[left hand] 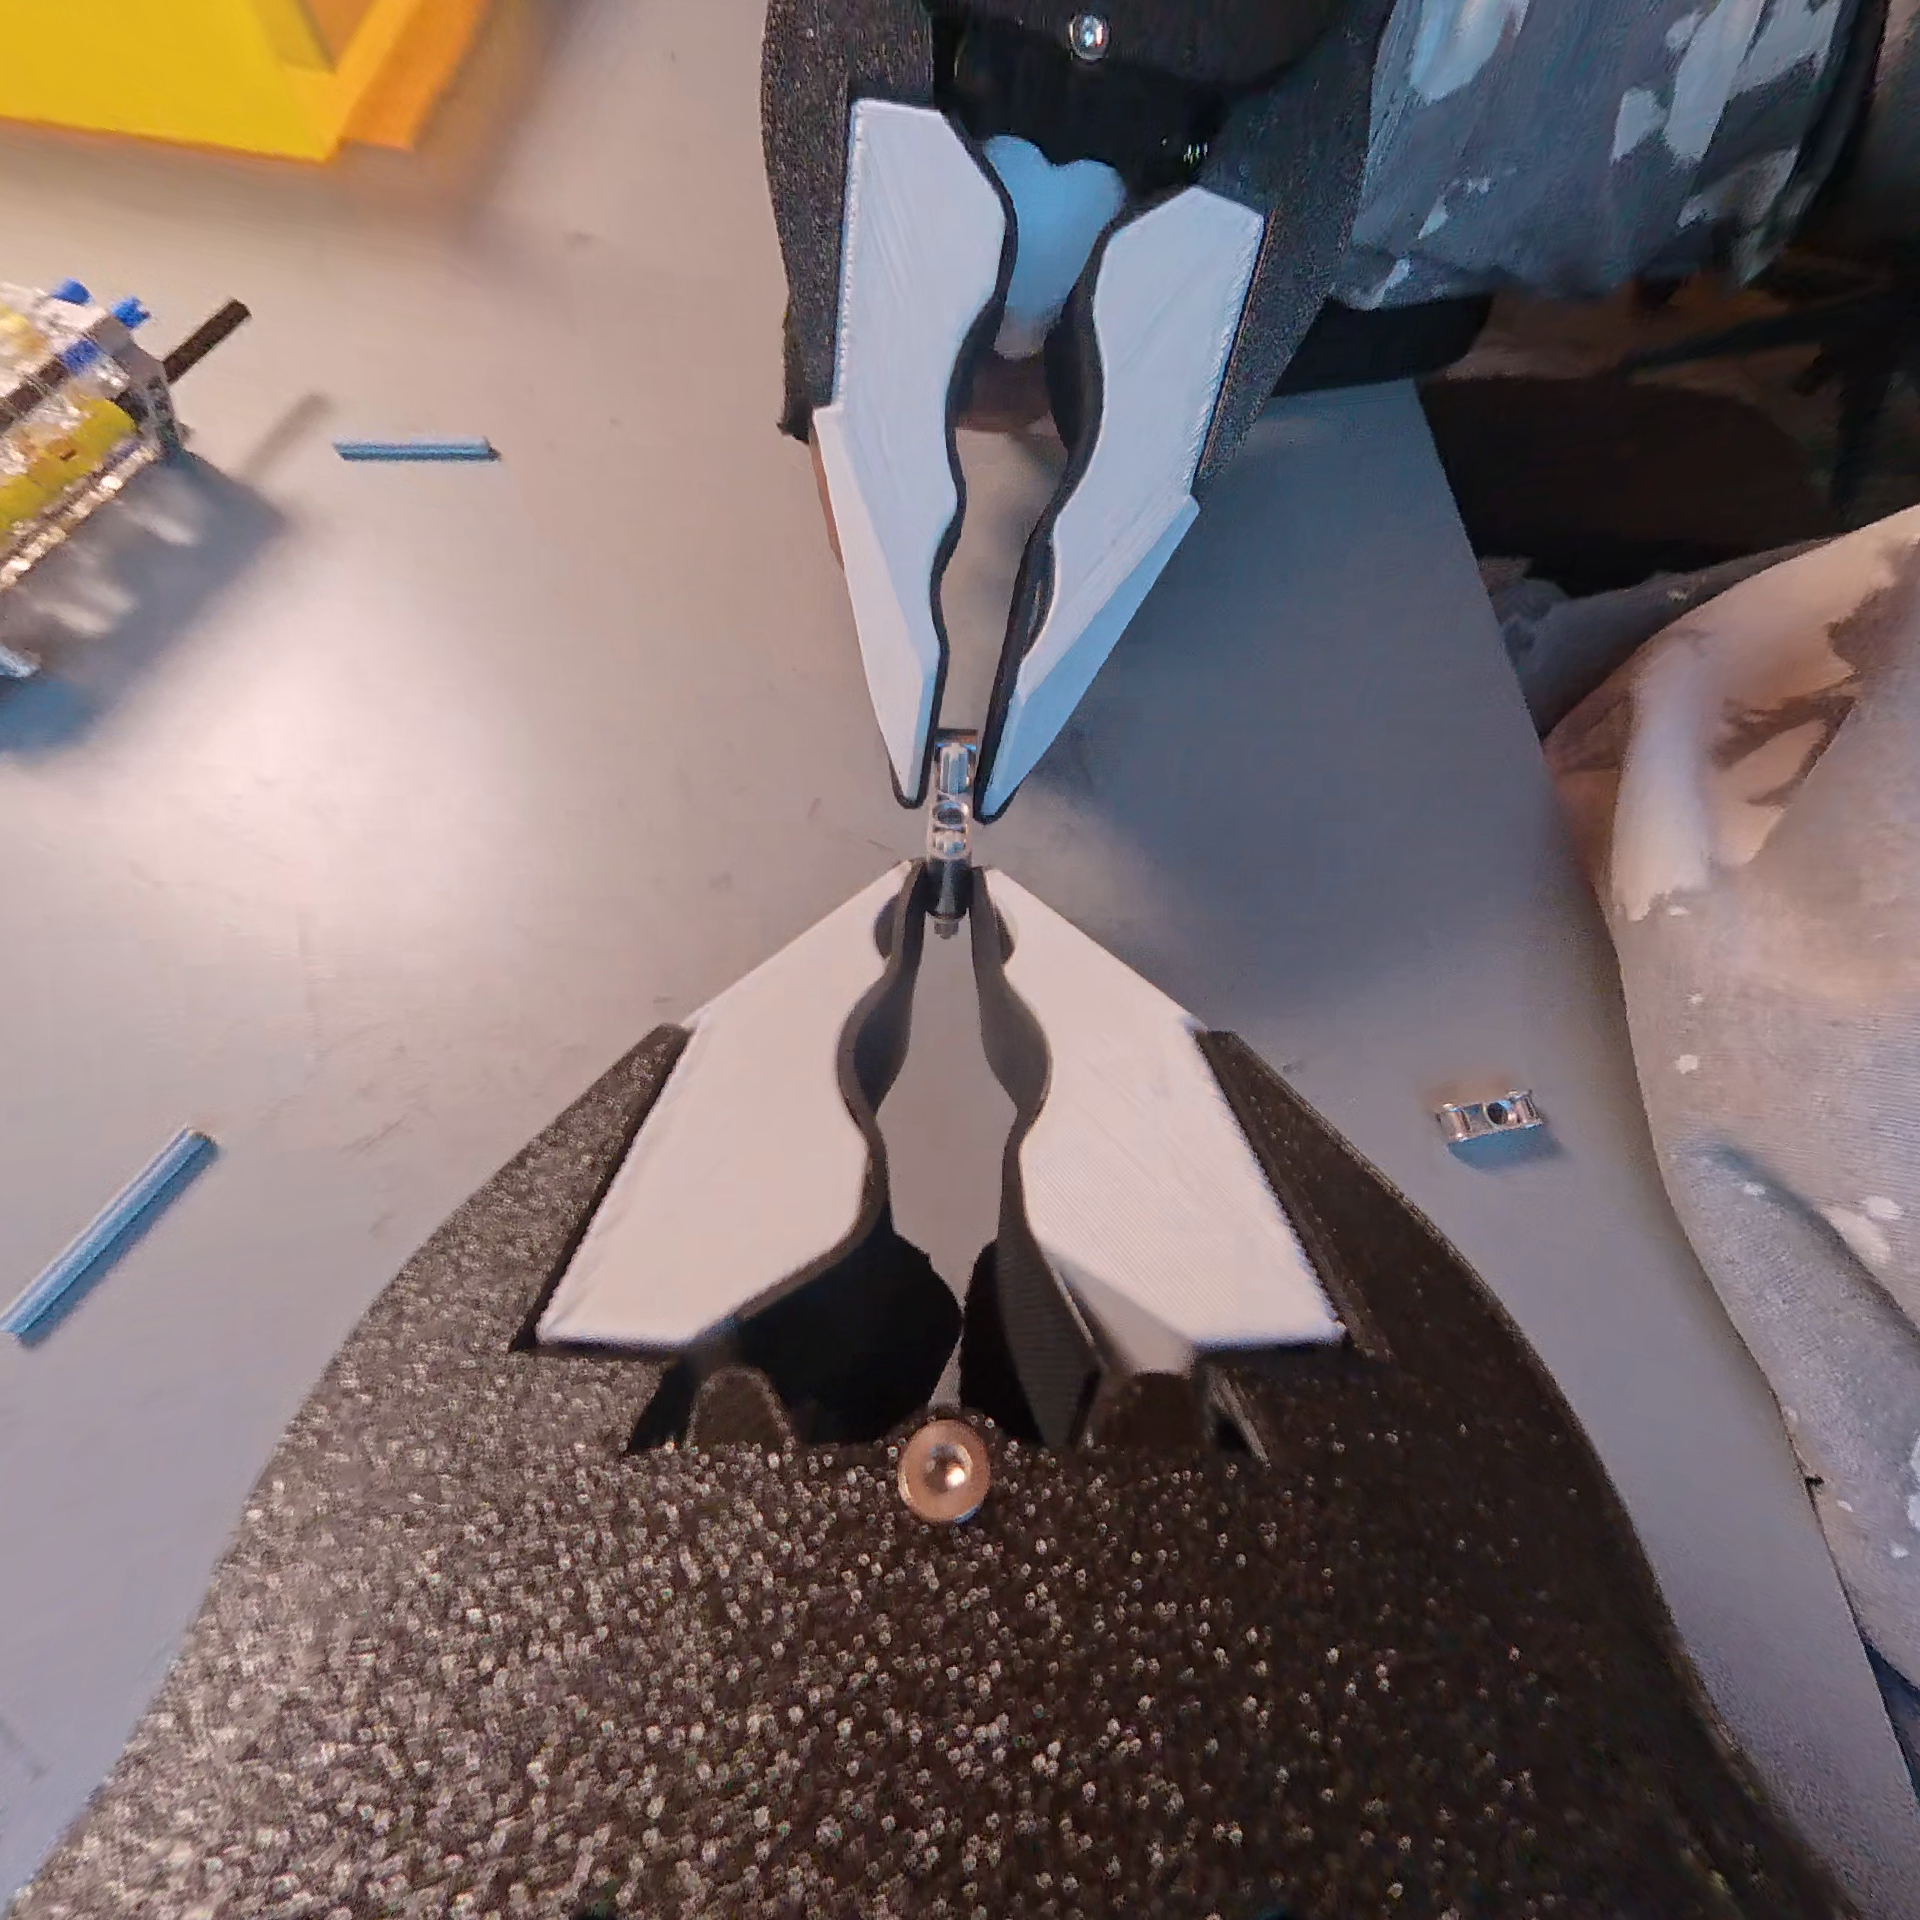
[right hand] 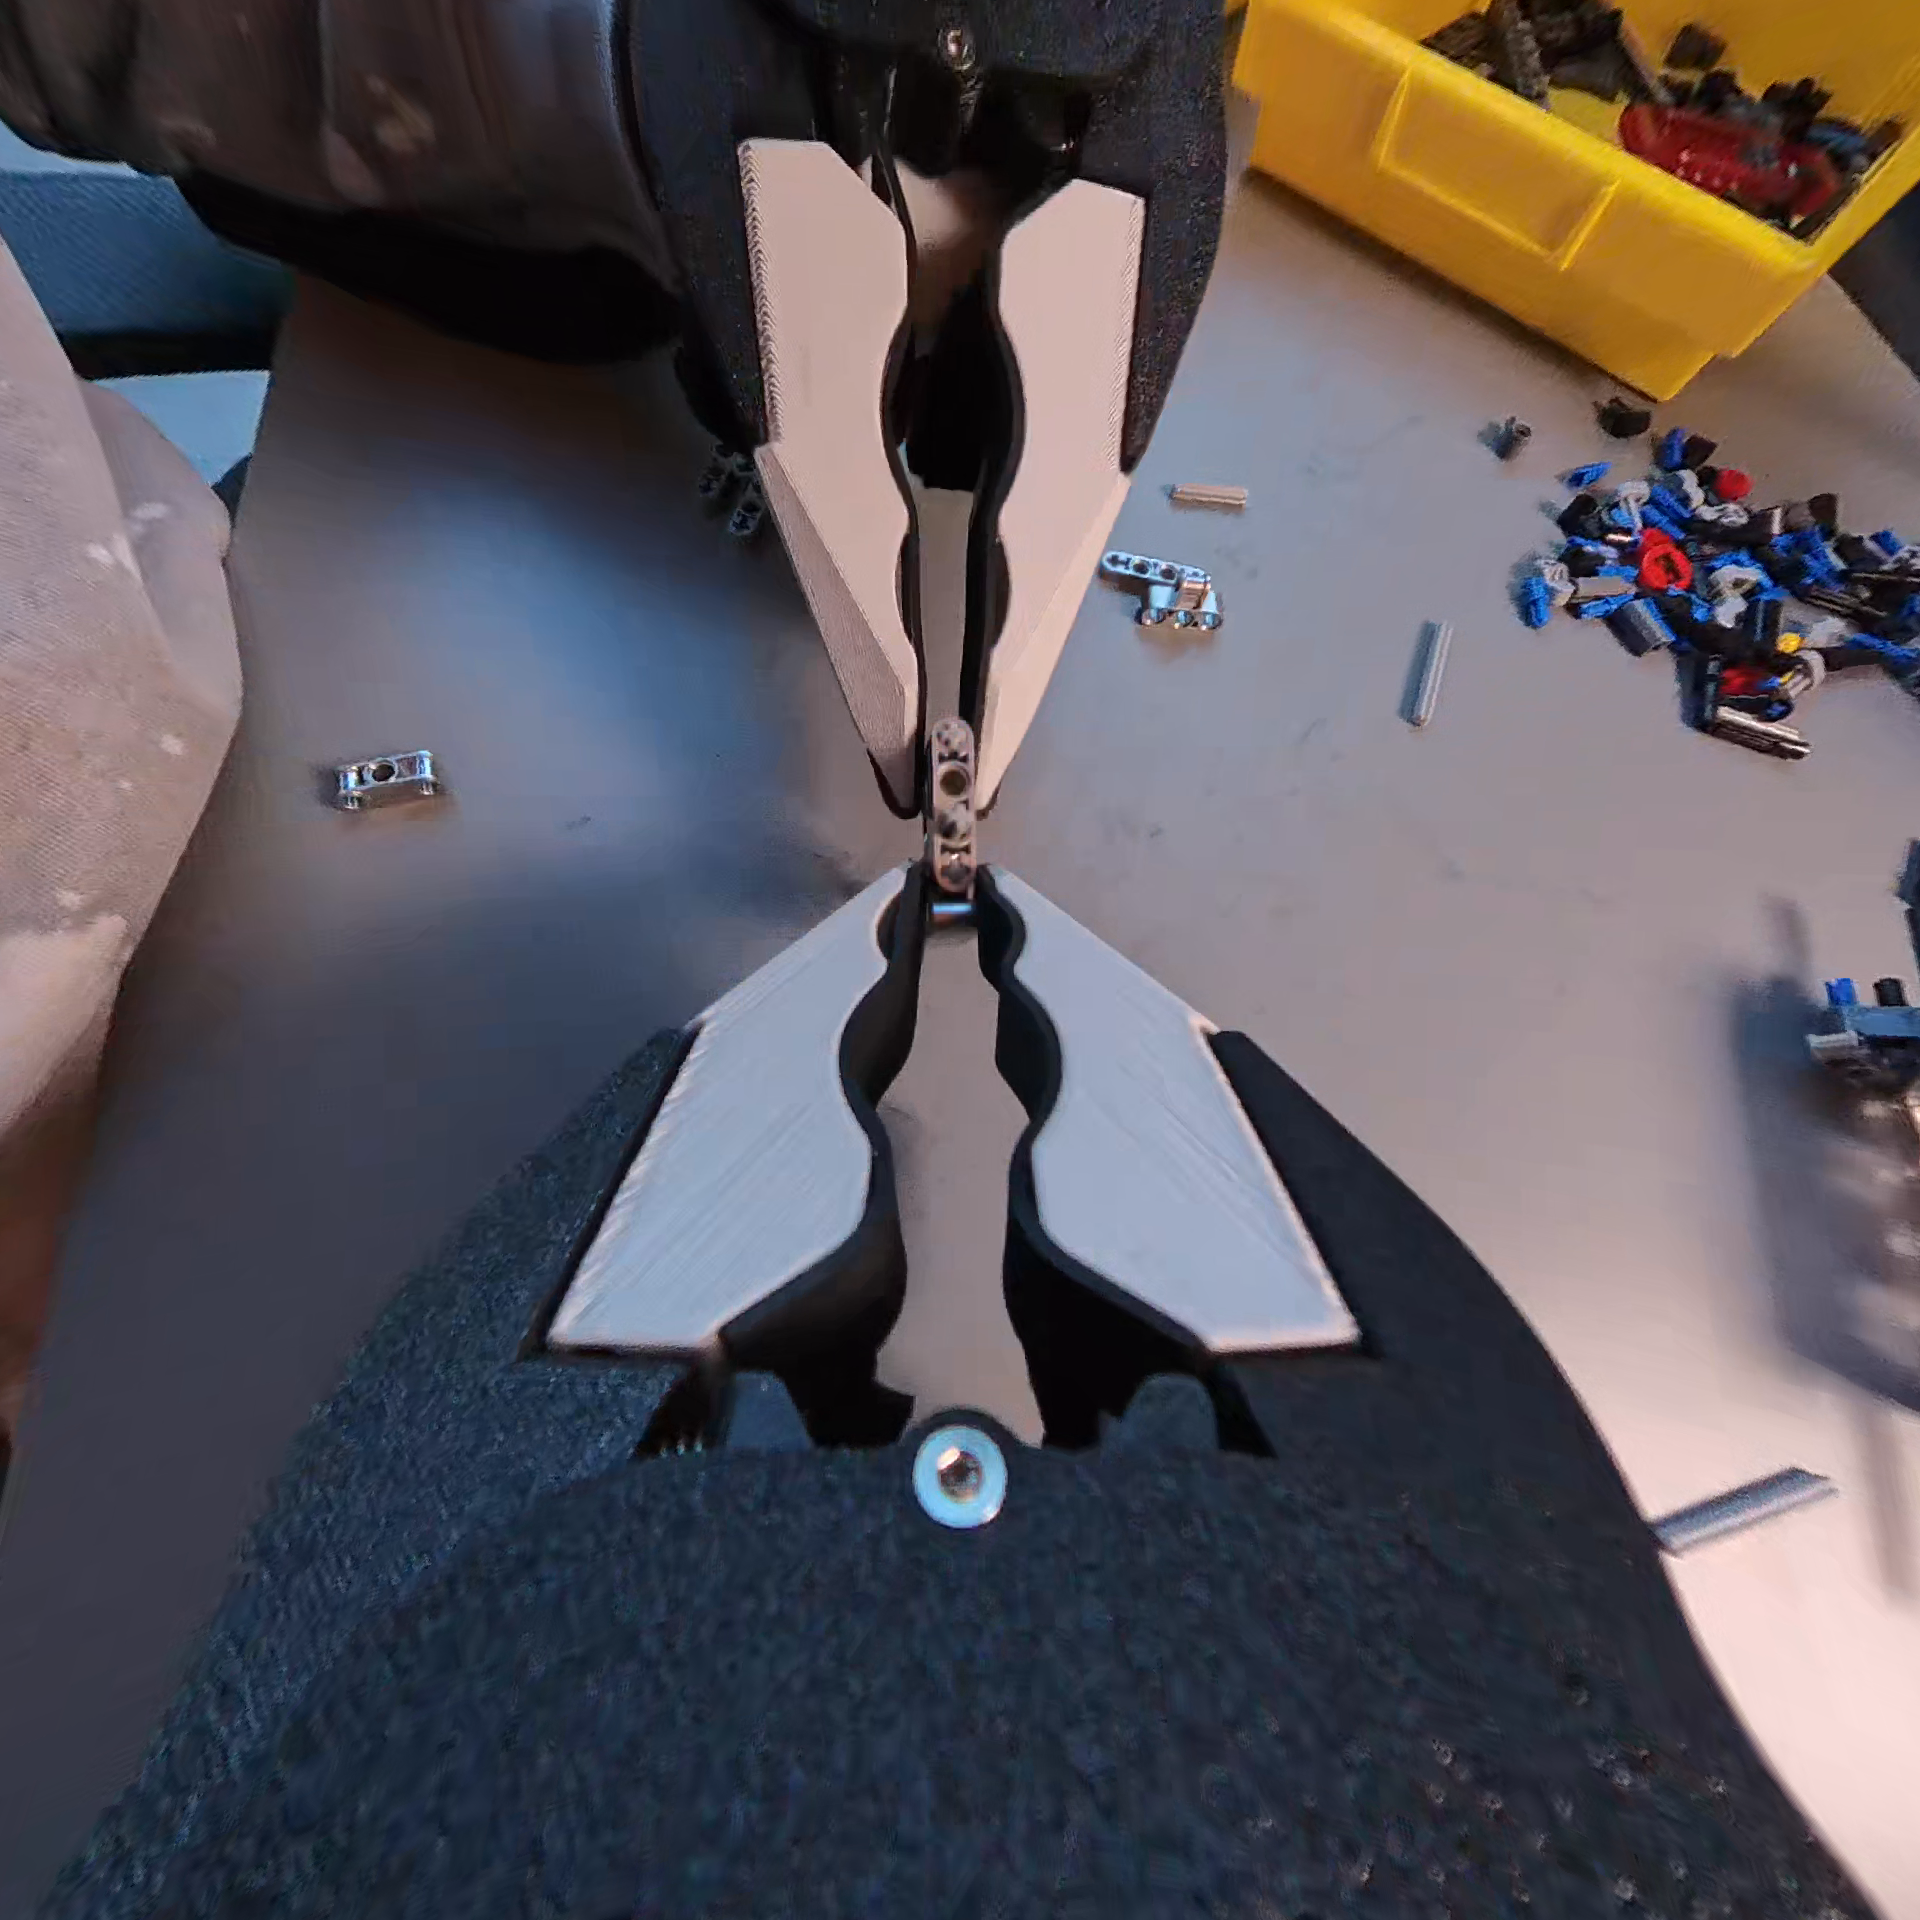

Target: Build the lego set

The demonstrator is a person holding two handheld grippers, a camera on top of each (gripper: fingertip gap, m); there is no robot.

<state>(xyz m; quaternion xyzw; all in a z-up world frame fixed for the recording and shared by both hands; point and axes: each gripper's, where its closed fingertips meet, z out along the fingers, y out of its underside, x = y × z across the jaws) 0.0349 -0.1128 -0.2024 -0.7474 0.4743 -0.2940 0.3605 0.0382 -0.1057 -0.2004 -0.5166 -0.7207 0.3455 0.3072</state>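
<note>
In the left wrist view my left gripper (left hand: pixel 945 883) is shut on a small black pin (left hand: pixel 943 896). The pin meets the end of a thin grey holed beam (left hand: pixel 951 800). The right gripper (left hand: pixel 951 795) reaches in from above, tip to tip with mine, and pinches that beam. In the right wrist view my right gripper (right hand: pixel 951 883) is shut on the lower end of the grey beam (right hand: pixel 952 790). The left gripper (right hand: pixel 940 774) comes from above, its tips around the beam's upper end. Both are held over the grey table (right hand: pixel 520 987).
A yellow bin (right hand: pixel 1507 208) and a pile of blue, black and red pieces (right hand: pixel 1745 603) lie far right. Loose grey pieces (right hand: pixel 1169 592) (right hand: pixel 387 774) and grey axles (right hand: pixel 1425 686) (left hand: pixel 416 450) (left hand: pixel 109 1231) lie about. A partly built model (left hand: pixel 73 436) stands left. A person's clothing (left hand: pixel 1766 935) borders the table edge. My left and right fingertips are right by each other. It is some 20 cm from my right tips to the partly built model (left hand: pixel 73 436).
</note>
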